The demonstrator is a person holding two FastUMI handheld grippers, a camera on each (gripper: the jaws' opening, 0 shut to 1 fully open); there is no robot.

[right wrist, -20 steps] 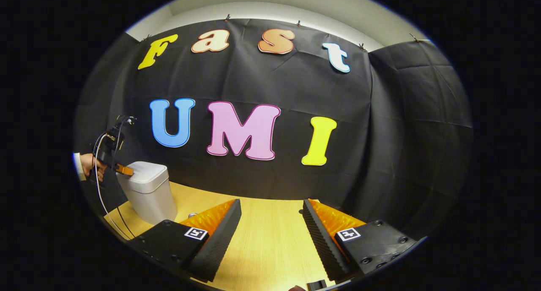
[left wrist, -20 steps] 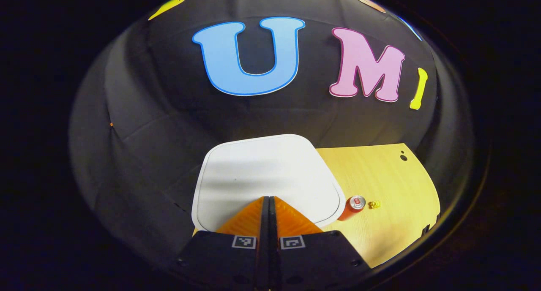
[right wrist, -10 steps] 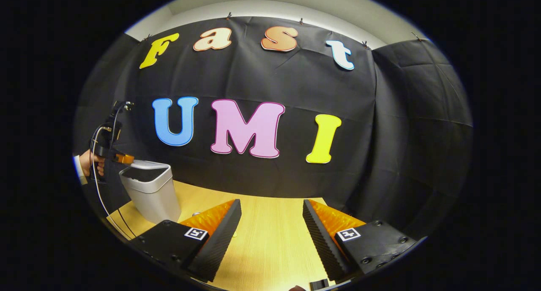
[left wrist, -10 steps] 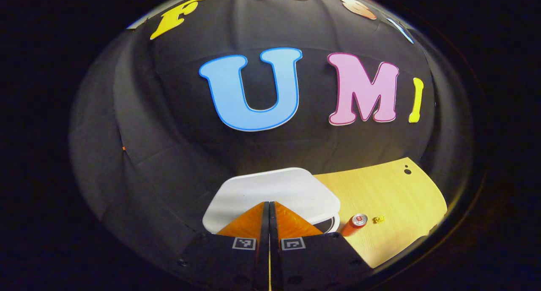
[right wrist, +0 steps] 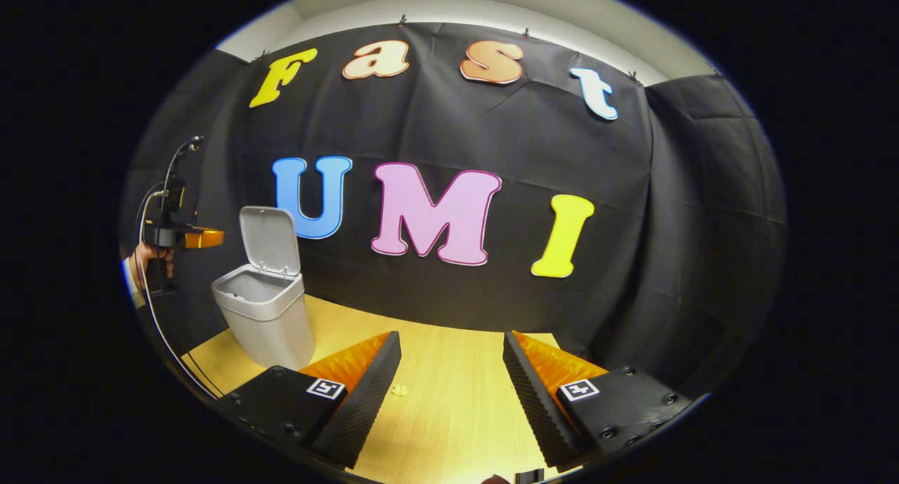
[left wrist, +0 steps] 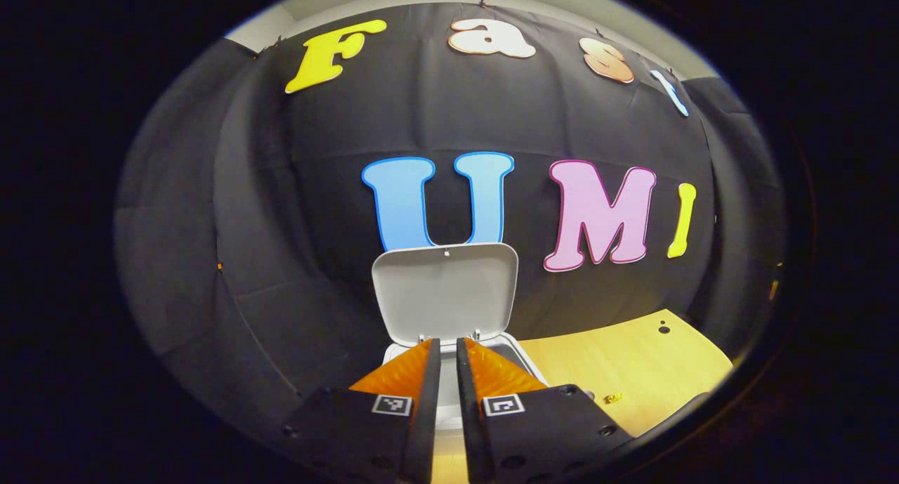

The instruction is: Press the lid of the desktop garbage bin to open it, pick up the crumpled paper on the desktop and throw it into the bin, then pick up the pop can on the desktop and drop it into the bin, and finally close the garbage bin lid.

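I see the garbage bin (right wrist: 263,315) standing on the bench (right wrist: 449,400) with its lid (left wrist: 444,294) swung upright at the back, the mouth open. My left gripper (left wrist: 447,357) hangs above the bin's near rim, its fingers almost pressed together with a thin gap, pinching nothing. My right gripper (right wrist: 451,371) is spread wide over bare bench, well to the right of the bin. The crumpled paper (right wrist: 399,390) lies on the bench right of the bin, just beside my right gripper's left finger.
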